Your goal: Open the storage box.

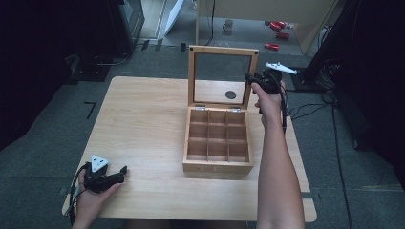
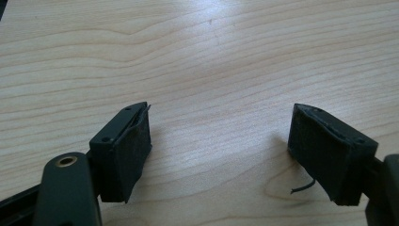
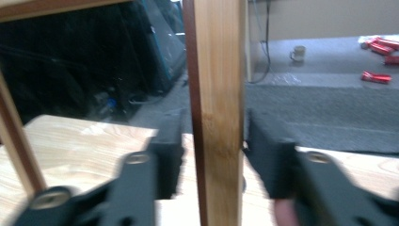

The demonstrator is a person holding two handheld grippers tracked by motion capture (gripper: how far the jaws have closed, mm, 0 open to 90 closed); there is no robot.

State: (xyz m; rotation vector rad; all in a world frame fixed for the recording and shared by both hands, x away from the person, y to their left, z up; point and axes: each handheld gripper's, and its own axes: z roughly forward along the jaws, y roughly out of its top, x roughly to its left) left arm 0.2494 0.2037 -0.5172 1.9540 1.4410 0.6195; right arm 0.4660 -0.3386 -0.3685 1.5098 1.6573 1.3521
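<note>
A light wooden box with nine compartments [image 1: 218, 143] sits at the centre of the pale wooden table [image 1: 143, 124], its glass-paned wooden lid [image 1: 222, 76] upright. At the lid's right edge, upper right, the right gripper [image 3: 214, 155] straddles the frame; its jaws seem pressed onto it, though blur hides contact. At lower left the left gripper [image 2: 219, 150] rests, spread wide

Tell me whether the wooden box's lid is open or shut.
Open. The lid stands upright behind the box, nine empty compartments exposed; the right gripper straddles its frame.
</note>
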